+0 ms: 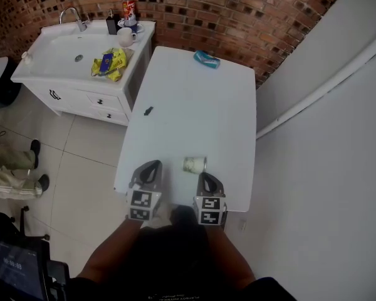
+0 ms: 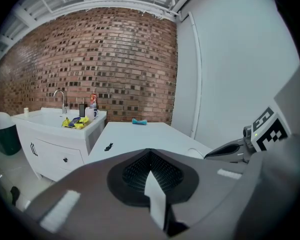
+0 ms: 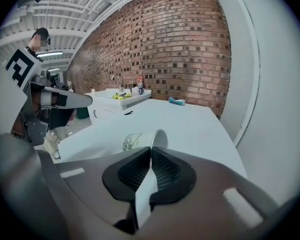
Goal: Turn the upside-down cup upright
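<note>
Cup point(image 1: 194, 164) lies on its side on the white table point(image 1: 194, 105), close to the table's near edge, with its open mouth turned toward the table's right side. It is neither upright nor upside down. The left gripper point(image 1: 151, 167) sits at the table's near edge, just left of the cup and apart from it. The right gripper point(image 1: 205, 179) sits at the same edge, just short of the cup. A blue item point(image 1: 207, 59) lies at the table's far end, and a small black item point(image 1: 148, 111) lies near the table's left edge. A sink cabinet point(image 1: 62, 89) stands against the table's far left corner and carries a yellow packet point(image 1: 109, 63) and a mug point(image 1: 125, 36).

Left gripper view: the jaws of the left gripper point(image 2: 150, 154) are pressed together with nothing between them. Beyond them the table point(image 2: 140, 134) runs toward the brick wall point(image 2: 90, 59). The right gripper point(image 2: 240, 146) shows over the table's right side. What may be the cup's rim shows just past the jaw housing, but too little of it is visible to be certain.

Right gripper view: the jaws of the right gripper point(image 3: 151, 150) are also pressed together and hold nothing. The cup point(image 3: 139, 140) lies on the table point(image 3: 190, 124) directly beyond the jaw tips, apart from them, showing a patterned side and its mouth facing right. The left gripper point(image 3: 65, 100) reaches in over the table's left side.
</note>
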`<state>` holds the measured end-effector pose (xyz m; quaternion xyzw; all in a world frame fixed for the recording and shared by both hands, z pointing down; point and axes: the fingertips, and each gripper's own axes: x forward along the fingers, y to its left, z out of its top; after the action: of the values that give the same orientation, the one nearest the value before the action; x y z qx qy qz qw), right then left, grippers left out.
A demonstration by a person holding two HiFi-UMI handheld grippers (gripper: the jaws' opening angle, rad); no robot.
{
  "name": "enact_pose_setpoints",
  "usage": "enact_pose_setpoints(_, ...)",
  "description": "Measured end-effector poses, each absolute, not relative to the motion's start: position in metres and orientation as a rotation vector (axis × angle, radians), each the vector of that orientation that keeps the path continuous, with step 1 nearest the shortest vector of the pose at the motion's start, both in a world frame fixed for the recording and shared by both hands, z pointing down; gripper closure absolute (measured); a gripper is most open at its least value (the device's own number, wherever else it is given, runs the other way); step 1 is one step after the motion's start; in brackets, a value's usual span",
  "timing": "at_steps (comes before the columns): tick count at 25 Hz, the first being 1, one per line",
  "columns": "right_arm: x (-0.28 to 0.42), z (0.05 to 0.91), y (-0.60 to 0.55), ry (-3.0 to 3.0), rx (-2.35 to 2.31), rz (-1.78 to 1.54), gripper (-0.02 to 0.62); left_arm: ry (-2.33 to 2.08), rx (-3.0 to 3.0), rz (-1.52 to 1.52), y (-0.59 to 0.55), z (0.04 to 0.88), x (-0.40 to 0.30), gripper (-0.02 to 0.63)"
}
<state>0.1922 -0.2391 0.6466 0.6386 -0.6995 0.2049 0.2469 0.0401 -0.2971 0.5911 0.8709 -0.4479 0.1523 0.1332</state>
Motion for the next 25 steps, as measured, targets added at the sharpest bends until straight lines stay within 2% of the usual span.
enact_pose_setpoints(11,0.200,0.646,-0.228,-1.875,1.772,0.500,0.571,-1.258,2.556,0.448,-0.287,0.591,0.043,0.611)
enact_pose_setpoints(25,0.208,0.628,-0.233,-1.803,1.602,0.089,0.574,-1.238,2.568,0.456,-0.280,0.587,0.043,0.611)
